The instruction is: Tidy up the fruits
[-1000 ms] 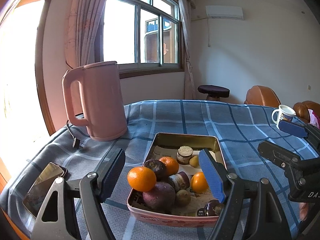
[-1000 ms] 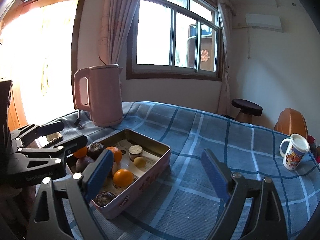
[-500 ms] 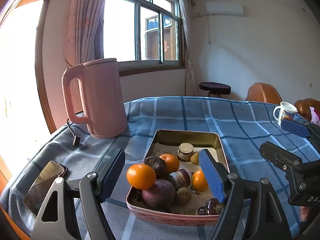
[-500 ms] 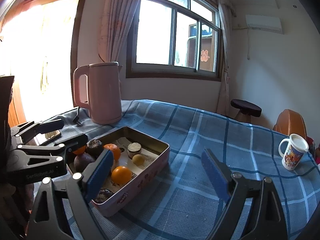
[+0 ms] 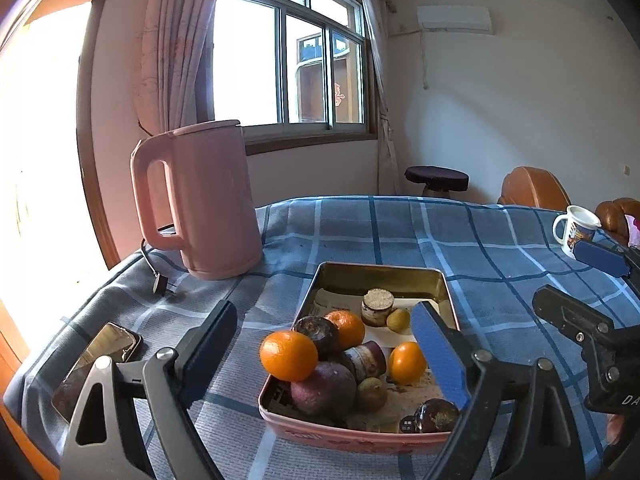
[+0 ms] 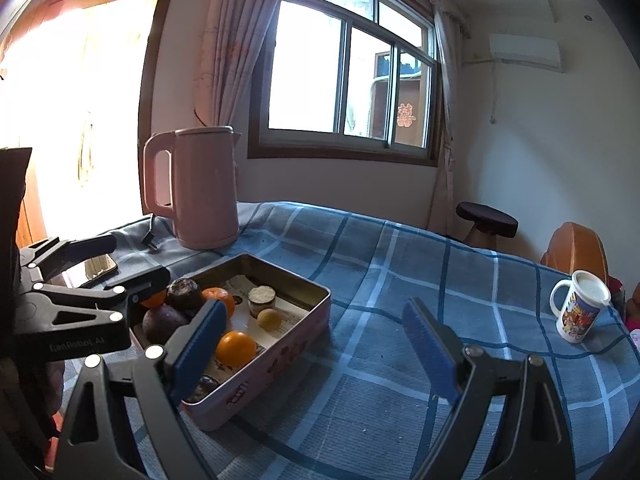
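A pink tin tray (image 5: 380,270) on the blue checked cloth holds several fruits: oranges, dark passion fruits, small yellow-green ones, and a small jar (image 5: 377,306). One orange (image 5: 288,356) sits on top of a purple fruit (image 5: 322,388) at the tin's near left corner. My left gripper (image 5: 324,320) hovers over that end with its jaws opening; the orange lies between the blue pads, which stand clear of it. My right gripper (image 6: 316,312) stands open over the cloth beside the tin (image 6: 280,268), holding nothing.
A pink kettle (image 5: 200,200) with its cord stands at the back left. A phone (image 5: 100,364) lies near the table's left edge. A printed mug (image 6: 578,312) sits at the far right. A stool (image 6: 486,220) and a brown chair stand beyond the table.
The left gripper's pads have spread a little wider around the top orange. The right gripper has kept still.
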`<state>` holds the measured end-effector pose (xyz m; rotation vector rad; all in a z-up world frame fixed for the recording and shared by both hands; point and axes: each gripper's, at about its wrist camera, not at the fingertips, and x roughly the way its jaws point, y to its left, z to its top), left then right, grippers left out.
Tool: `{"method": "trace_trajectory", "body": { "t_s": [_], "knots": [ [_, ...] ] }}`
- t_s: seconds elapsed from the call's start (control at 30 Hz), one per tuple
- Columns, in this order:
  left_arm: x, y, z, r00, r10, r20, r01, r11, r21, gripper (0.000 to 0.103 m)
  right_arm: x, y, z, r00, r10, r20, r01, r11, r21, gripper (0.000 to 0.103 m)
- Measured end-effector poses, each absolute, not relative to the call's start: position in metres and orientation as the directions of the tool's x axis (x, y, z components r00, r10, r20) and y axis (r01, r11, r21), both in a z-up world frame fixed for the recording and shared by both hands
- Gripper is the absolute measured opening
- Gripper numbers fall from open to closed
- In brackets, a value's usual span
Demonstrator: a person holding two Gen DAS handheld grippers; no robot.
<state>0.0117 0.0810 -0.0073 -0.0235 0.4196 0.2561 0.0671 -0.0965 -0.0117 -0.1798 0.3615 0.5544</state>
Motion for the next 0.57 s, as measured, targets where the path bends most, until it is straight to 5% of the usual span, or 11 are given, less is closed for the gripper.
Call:
{"method": "trace_trajectory", "body": {
  "t_s": [0.57],
  "knots": [
    [0.0097, 0.0724, -0.0067, 0.89, 0.248, -0.382, -0.244, 0.968, 0.06, 0.09, 0.0658, -0.1014, -0.0156, 0.792, 0.471, -0.388, -0.539, 0.839, -0.08, 0.092]
  ]
}}
